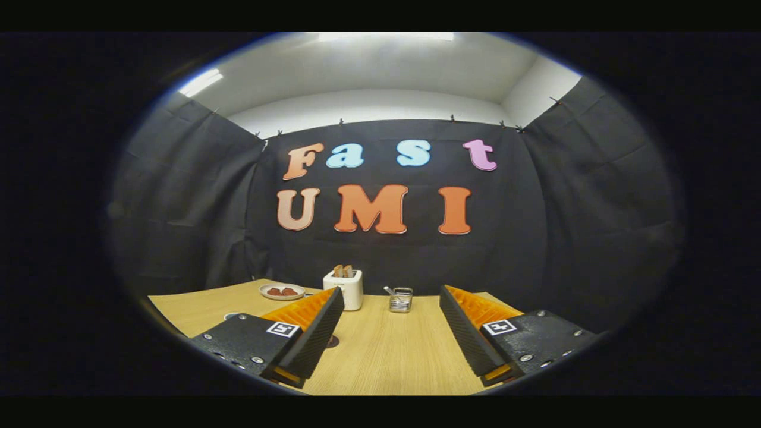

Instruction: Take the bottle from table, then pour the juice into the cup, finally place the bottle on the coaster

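A: Since the tool (391,303) stands wide open with nothing between its fingers, where is the bottle?

B: I cannot make it out. Beyond the fingers, on the wooden surface (380,356), stand a white toaster (344,288) with two slices poking out, a small wire holder (401,299) with something metal in it, and a plate (282,291) with reddish pieces on it. Beside the left finger a small dark round patch (333,342) peeks out; whether that is the coaster, I cannot tell.

A: How should the bottle handle, then?

B: By my guess, a juice bottle is smooth, fairly heavy when full, and sloshes. I'd grip it around the middle of the body, below the neck, firmly but without crushing, and keep it upright until it reaches the cup.
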